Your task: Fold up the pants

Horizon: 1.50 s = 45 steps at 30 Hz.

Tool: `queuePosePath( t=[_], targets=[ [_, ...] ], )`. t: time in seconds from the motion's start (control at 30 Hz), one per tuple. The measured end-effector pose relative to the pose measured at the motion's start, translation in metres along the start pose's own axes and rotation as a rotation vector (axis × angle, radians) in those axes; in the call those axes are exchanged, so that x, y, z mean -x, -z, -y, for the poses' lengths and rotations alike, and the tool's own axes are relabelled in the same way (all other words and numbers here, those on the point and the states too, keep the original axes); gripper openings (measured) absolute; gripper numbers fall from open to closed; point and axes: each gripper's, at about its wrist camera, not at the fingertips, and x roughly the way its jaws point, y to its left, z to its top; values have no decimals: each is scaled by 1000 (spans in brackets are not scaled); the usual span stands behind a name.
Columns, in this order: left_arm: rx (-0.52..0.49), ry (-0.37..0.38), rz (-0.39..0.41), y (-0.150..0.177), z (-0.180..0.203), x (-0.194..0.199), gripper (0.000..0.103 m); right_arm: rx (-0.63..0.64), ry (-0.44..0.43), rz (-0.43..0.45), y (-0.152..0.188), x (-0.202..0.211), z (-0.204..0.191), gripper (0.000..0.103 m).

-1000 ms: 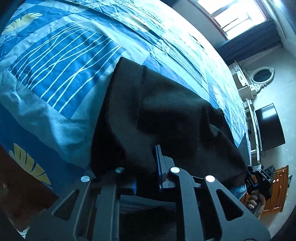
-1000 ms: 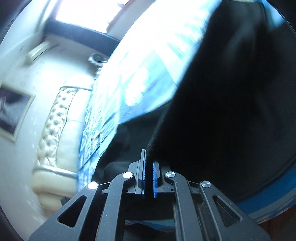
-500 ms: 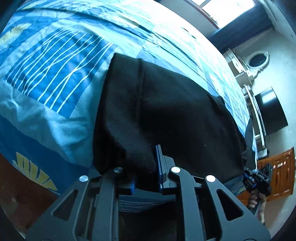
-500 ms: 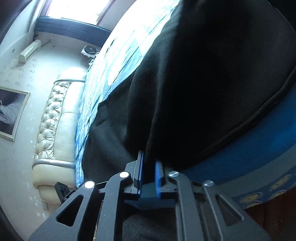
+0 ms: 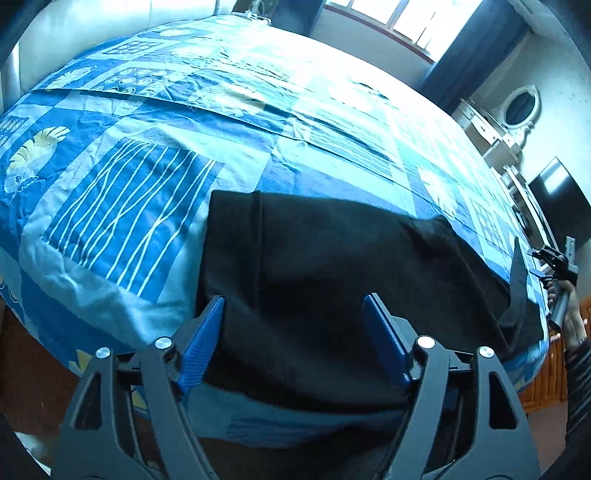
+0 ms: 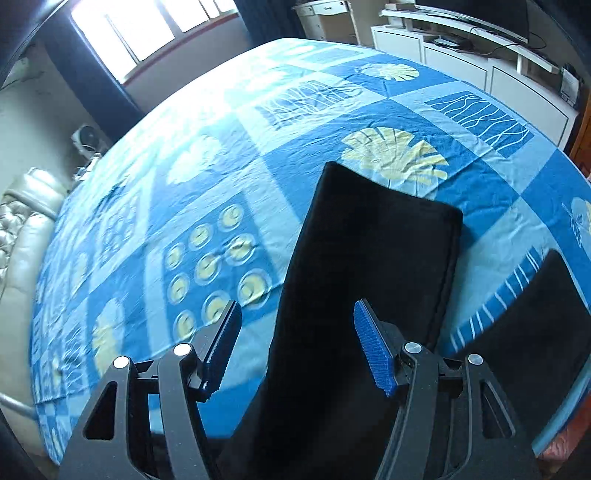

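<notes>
Black pants (image 5: 332, 277) lie folded on the bed near its front edge. My left gripper (image 5: 293, 298) hovers over their near end. Its jaws are opening, and the blue pads (image 5: 205, 328) stand wide apart without pressing the cloth. In the right wrist view a long black pant leg (image 6: 369, 258) runs away across the cover, and another dark part (image 6: 535, 332) lies at the right. My right gripper (image 6: 297, 303) is above that leg. Its jaws are opening too and hold nothing. That gripper (image 5: 554, 262) also shows at the far right, in a hand (image 5: 570, 321).
The bed (image 5: 147, 192) has a blue patchwork cover with leaf prints. A cream padded headboard (image 6: 22, 229) is at the left. A white cabinet (image 6: 480, 70), a TV (image 5: 557, 206), an oval mirror (image 5: 521, 107) and a window (image 6: 140, 33) line the walls.
Both grippers were shut on the black pants and have let go, jaws now wide. The right one swung sideways and now looks across the bed. The left one rose slightly.
</notes>
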Motion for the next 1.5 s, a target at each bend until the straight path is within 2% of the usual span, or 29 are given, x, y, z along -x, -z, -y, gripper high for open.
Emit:
queuePosePath(
  t=[0.1,0.13,0.17,0.2,0.23,0.3,0.37,0.5,0.57,0.63,0.77,0.9,1.03,1.13,1.17,1.23,1.3,1.33,1.4,1.43,1.5],
  targets=[
    [28,-36,7,-3,6,-11,81,-40,85,-35,-19,-41,4,63],
    [29,-48,6,-4,8,-13,84,-43,102,-43,-24,-48,15,50],
    [27,-56,6,-5,9,-15,85,-43,107,-57,-28,-54,21,20],
    [21,-68,6,-5,11,-16,86,-47,88,-70,-26,-56,31,8],
    [15,-78,6,-4,12,-16,86,-66,51,-63,-27,-52,36,6],
    [7,-88,5,-4,13,-17,86,-90,-35,-3,-26,-30,46,6],
    [16,-100,0,-2,11,-19,86,-92,-118,79,-23,10,61,6],
    [90,-95,-26,3,1,-23,87,-131,-263,237,7,95,120,6],
    [141,-69,-39,7,-5,-26,87,-163,-301,286,26,120,155,6],
    [158,-78,-31,10,-7,-26,87,-210,-306,312,50,131,193,6],
    [126,-100,-29,13,-3,-28,87,-294,-282,268,90,112,250,6],
    [101,-129,-25,14,2,-30,87,-363,-263,206,115,77,280,6],
    [87,-145,-25,15,4,-31,88,-429,-340,151,128,61,295,7],
    [86,-150,-26,14,4,-32,89,-492,-411,101,131,67,312,12],
    [87,-150,-26,14,4,-32,89,-485,-374,98,130,74,315,16],
    [87,-156,-27,14,4,-33,90,-417,-241,122,122,94,317,17],
    [88,-161,-28,14,5,-35,91,-328,-118,182,104,113,314,17],
    [89,-165,-29,13,5,-36,91,-279,-85,200,91,117,309,19],
    [92,-168,-28,12,5,-37,92,-208,-72,219,65,115,299,21],
    [94,-171,-27,12,6,-38,92,-165,-73,220,49,109,292,26],
    [102,-175,-25,12,6,-38,93,-85,-77,200,22,92,276,30]
  ],
)
